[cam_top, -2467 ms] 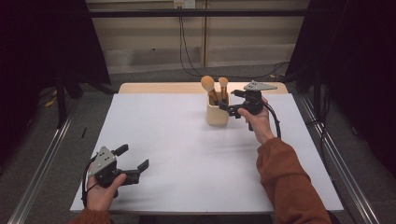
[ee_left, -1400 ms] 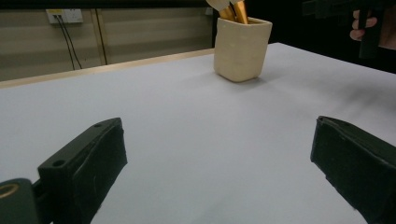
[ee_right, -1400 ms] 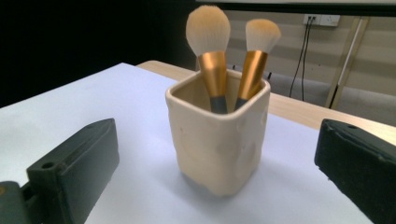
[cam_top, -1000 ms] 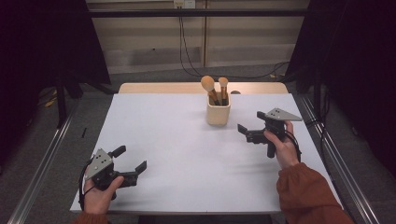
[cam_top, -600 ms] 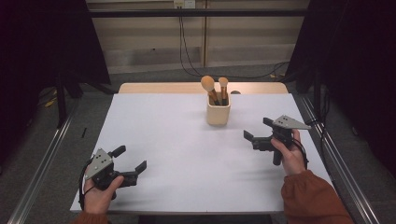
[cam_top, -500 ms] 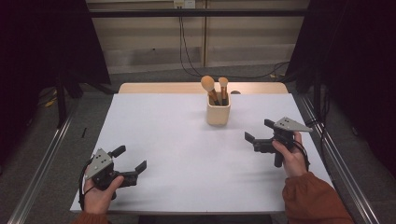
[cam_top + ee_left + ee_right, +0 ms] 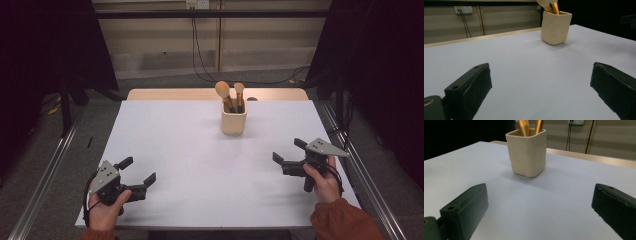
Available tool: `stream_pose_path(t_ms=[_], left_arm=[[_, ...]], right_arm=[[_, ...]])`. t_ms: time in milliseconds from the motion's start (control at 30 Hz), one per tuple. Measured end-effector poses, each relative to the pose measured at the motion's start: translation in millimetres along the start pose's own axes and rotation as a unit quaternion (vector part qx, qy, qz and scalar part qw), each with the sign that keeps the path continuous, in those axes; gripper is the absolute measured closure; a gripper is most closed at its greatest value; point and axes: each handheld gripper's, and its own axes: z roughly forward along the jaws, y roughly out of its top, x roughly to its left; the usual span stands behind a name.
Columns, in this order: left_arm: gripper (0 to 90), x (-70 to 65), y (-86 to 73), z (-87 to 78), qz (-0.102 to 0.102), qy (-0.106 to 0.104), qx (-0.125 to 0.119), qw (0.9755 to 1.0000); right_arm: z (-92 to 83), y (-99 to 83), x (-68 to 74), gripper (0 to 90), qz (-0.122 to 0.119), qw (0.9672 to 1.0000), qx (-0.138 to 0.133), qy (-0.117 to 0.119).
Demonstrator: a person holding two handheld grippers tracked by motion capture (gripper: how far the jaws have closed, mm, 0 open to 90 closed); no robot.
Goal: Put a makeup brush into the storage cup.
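High view, item one: white table (image 7: 200, 150), on which we work, with a cream cup (image 7: 234, 122) standing upright toward its far edge, a little right of centre. Two makeup brushes (image 7: 223, 91) stand in it, heads up, gold ferrules leaning against the rim; we judge the cup is there to keep them upright and together.

Item two: our left gripper (image 7: 134, 173), held low at the near left corner, jaws spread wide and empty. It is well apart from the cup, and we judge it parked out of the way.

Item three: our right gripper (image 7: 289, 153), held just above the table near the right edge, jaws likewise wide apart with nothing between them. It points leftward and sits nearer to the cup than the other, though not touching it.

Right gripper view: cup (image 7: 527, 153) centred ahead between the two black jaws, bare table between. We judge both brushes stowed and both hands resting clear.
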Motion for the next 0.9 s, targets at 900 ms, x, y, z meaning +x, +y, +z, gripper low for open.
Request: stream_pose_path(t_ms=[900], left_arm=[[5.2,1.1,-2.8,-0.5,-0.014,0.013,0.012,0.9997]], right_arm=[[-45.3,-25.8,3.2,0.6,0.001,1.0,-0.001,-0.005]])
